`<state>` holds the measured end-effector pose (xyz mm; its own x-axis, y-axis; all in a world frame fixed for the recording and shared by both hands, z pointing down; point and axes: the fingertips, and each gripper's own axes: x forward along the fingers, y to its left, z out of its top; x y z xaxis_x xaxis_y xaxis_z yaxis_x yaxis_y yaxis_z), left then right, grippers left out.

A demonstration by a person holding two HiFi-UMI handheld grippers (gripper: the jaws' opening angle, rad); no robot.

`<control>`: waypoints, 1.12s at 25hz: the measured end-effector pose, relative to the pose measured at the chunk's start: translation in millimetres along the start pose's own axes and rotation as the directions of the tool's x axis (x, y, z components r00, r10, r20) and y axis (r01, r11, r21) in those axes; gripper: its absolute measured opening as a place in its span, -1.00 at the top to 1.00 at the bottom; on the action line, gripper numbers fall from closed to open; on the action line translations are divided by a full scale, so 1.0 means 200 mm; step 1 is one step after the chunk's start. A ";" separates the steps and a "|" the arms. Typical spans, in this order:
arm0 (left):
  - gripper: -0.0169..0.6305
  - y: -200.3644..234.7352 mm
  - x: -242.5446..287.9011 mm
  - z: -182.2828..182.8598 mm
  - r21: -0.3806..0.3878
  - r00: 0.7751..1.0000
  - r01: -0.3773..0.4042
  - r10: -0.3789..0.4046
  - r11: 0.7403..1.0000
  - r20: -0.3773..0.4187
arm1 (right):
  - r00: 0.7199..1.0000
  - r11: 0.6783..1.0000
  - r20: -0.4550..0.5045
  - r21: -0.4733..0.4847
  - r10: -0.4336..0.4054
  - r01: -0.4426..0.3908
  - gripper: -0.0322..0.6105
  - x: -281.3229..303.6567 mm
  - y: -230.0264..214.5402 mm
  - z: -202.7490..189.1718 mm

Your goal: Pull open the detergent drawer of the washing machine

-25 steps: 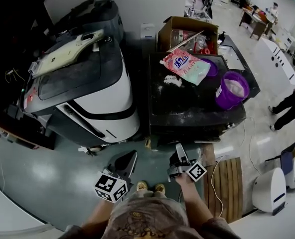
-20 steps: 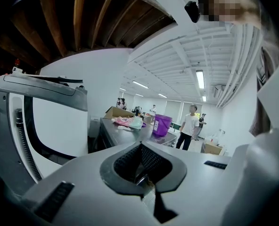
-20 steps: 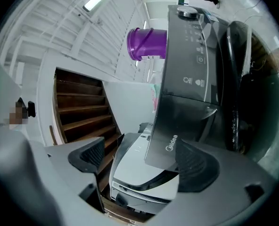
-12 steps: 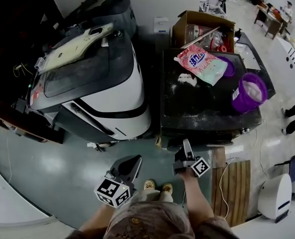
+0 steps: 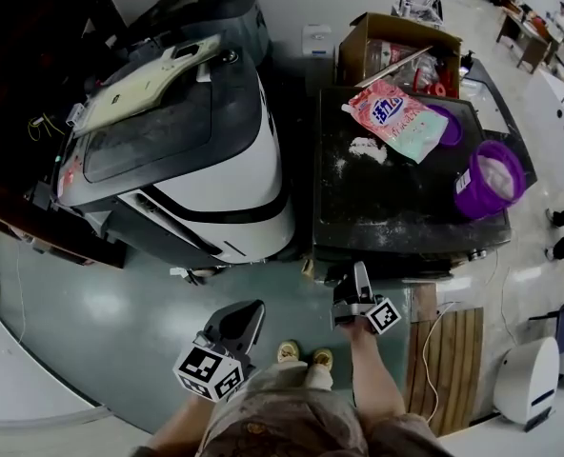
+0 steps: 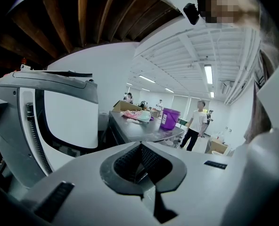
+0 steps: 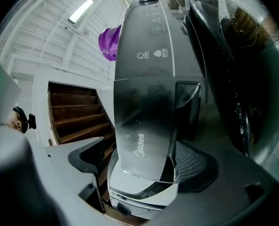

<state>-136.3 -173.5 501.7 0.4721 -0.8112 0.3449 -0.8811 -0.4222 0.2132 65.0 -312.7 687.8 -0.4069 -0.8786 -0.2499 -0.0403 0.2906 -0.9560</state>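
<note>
- Both jaws of the grey hand-held right gripper (image 7: pixel 139 163) stood apart. We saw it up against the top front edge of the dark grey front-loading washing machine (image 5: pixel 406 208), near that machine's left corner.
- Between those jaws we found the glossy grey detergent drawer front (image 7: pixel 142 121), marked Midea, at the upper left of the machine's face. We could not tell whether either pad touched it.
- That drawer front looked level with the icon-printed grey control panel (image 7: pixel 149 46) next to it on the machine.
- We saw the grey hand-held left gripper (image 6: pixel 140 166) well clear of the machine's front, off its left corner. Its jaws were closed together with nothing between them.
- On the machine's flat top lay a pink-and-green plastic detergent bag (image 5: pixel 396 117) and a patch of white powder (image 5: pixel 363 148). A round purple plastic tub (image 5: pixel 492 179) stood toward the right edge.
- Behind the machine stood an open brown cardboard box (image 5: pixel 401 50).
- Left of the machine we saw a white-and-black top-loading washer (image 5: pixel 234 188).
</note>
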 end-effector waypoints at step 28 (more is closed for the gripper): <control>0.89 0.06 -0.05 -0.11 -0.017 0.997 -0.046 0.045 0.999 -0.060 | 0.990 0.990 0.090 0.088 0.106 -0.114 0.01 0.00 -0.08 0.04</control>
<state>-151.0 -162.6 521.2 0.4331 -0.8035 0.4084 -0.9012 -0.3777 0.2126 72.8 -320.6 701.3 -0.3250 -0.8734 -0.3627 0.0867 0.3544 -0.9311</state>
